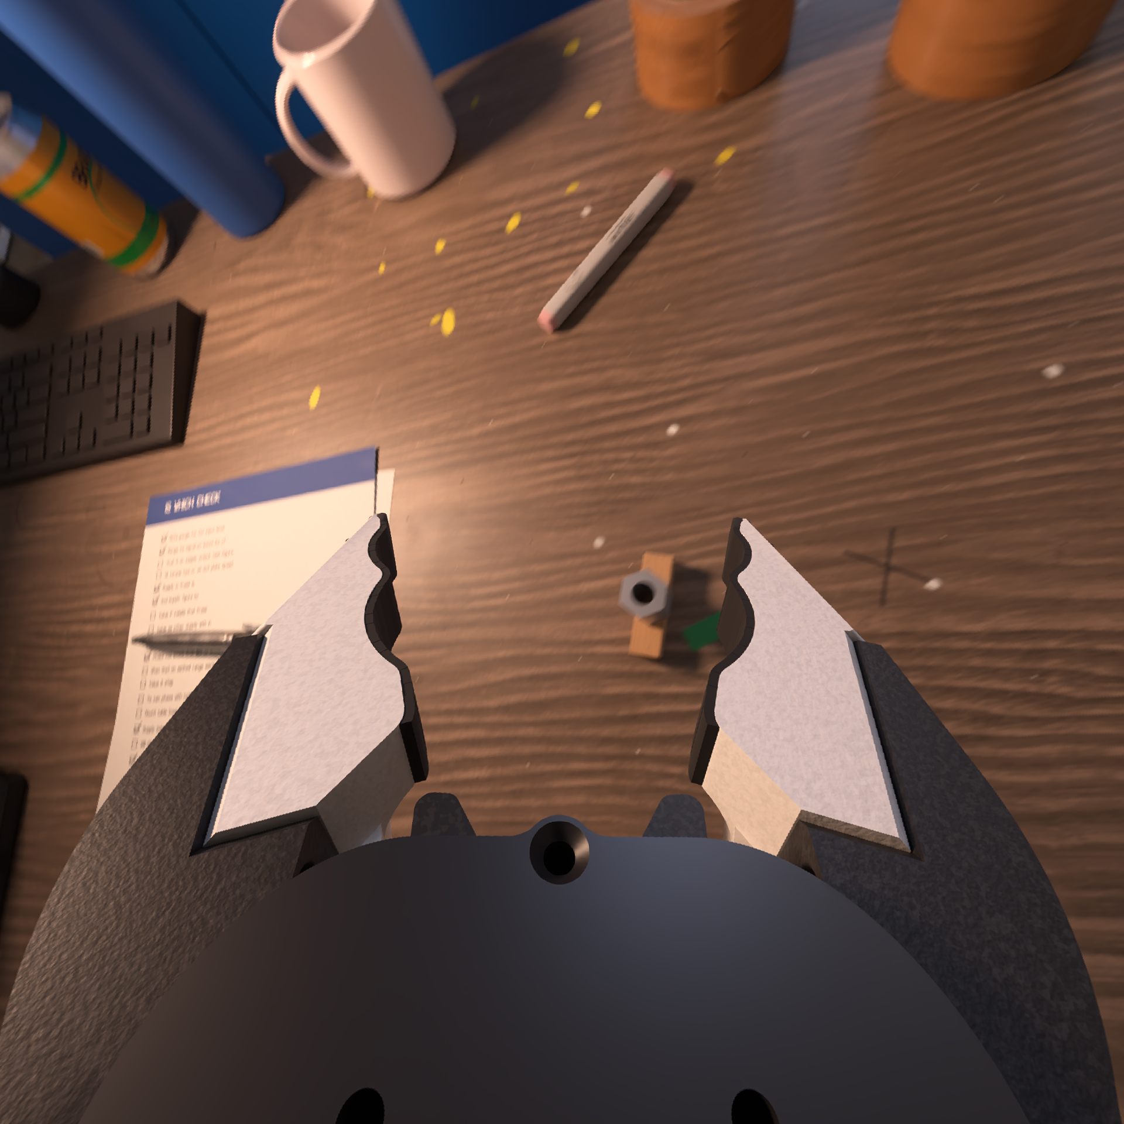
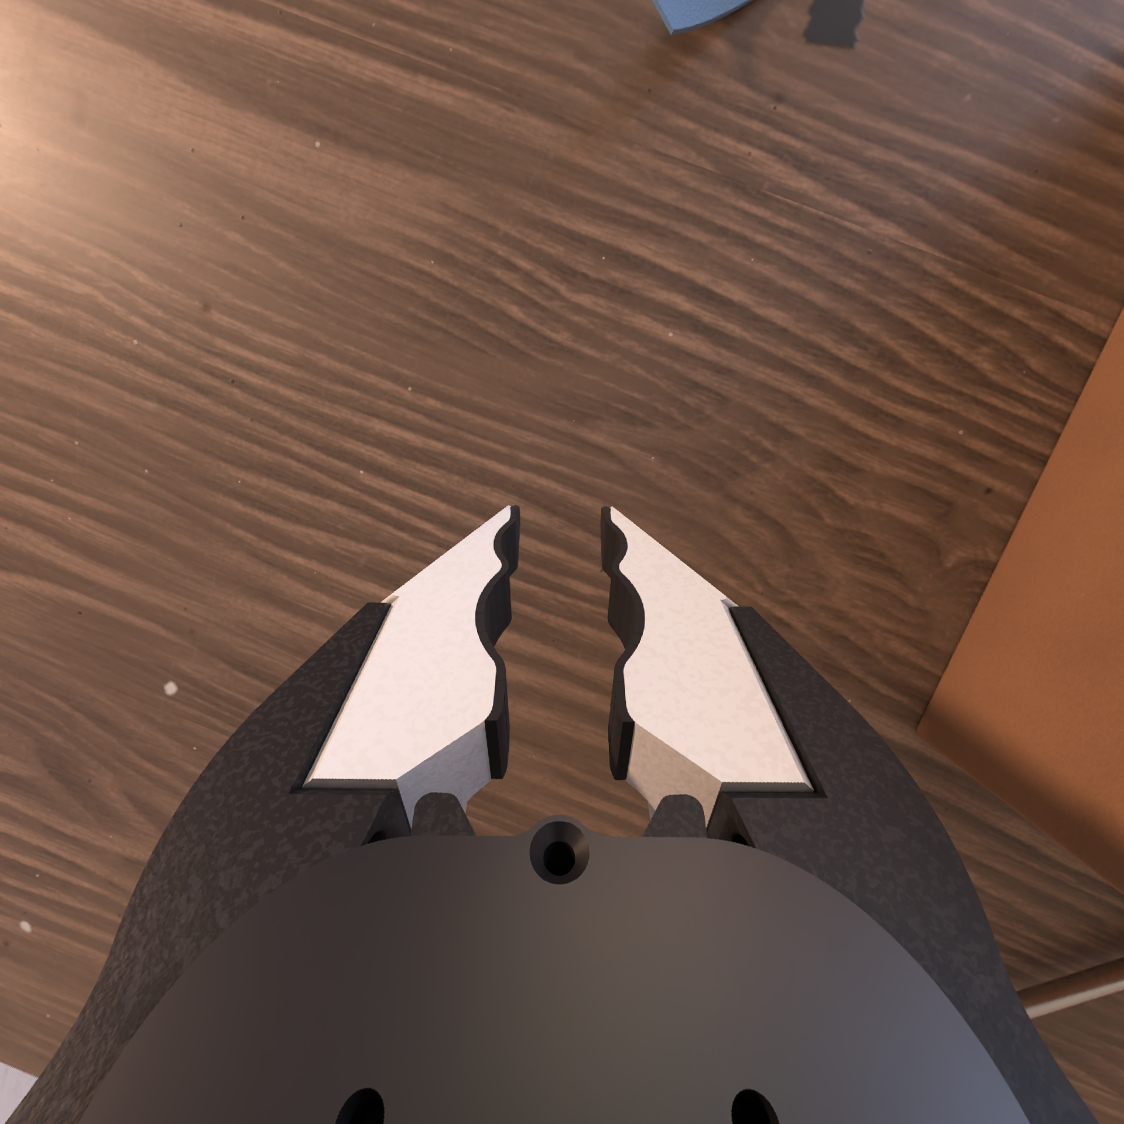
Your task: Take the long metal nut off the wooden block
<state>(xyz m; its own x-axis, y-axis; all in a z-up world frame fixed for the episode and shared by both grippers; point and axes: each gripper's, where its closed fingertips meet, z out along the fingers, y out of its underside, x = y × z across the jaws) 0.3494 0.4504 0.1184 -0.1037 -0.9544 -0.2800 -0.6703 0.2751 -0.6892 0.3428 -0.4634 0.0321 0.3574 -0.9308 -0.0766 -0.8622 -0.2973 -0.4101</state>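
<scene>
The long metal nut (image 1: 643,595), a grey hexagon with a dark bore facing you, stands upright on the wooden block (image 1: 652,608) on the tabletop (image 1: 790,395). Your left tongs (image 1: 559,523) gape wide above it; your right tongs (image 2: 560,509) are slightly parted, holding nothing.

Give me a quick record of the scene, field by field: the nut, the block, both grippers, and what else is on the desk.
nut: long metal nut standing upright on the wooden block
block: lying flat on the wooden desk
left gripper: open, above the desk, nut between its fingers but off-centre
right gripper: narrowly open, empty, over bare desk
nearby: green scrap, marker, mug, keyboard, checklist sheet
</scene>
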